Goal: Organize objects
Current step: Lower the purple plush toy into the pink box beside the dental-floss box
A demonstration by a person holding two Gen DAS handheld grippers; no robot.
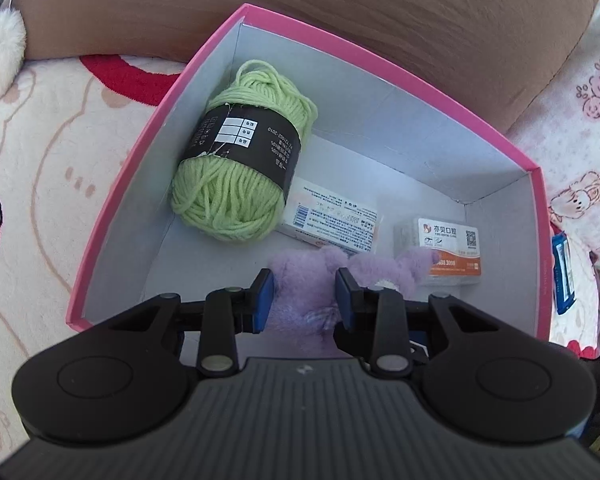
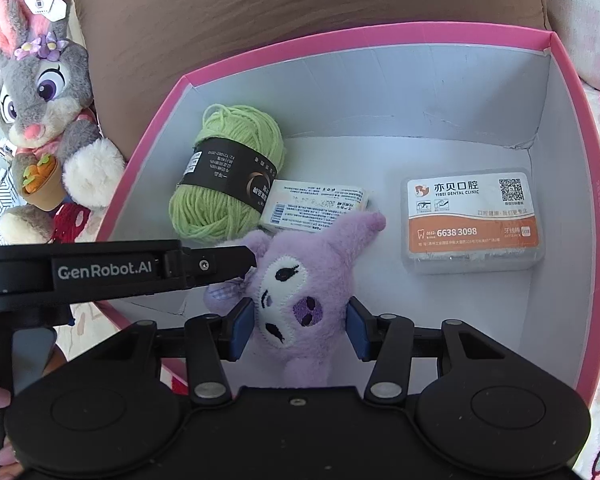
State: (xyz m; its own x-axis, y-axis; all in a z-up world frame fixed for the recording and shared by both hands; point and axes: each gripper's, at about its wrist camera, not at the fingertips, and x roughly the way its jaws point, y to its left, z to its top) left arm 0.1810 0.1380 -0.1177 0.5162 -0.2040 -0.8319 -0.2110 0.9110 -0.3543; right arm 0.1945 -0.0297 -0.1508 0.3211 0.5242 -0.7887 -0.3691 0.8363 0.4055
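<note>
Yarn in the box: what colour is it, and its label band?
The yarn is light green, with a black label band. The right wrist view shows it best.

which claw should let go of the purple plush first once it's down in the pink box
Probably the left claw: it only pinches an edge of the purple plush. The right claw clamps the face squarely and can steady it inside the pink box.

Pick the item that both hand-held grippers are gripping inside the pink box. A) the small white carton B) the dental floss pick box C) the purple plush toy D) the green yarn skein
C: the purple plush toy sits pinched between the right hand-held gripper pads, and the left hand-held gripper clamps its other side; the green yarn skein lies untouched.
</note>
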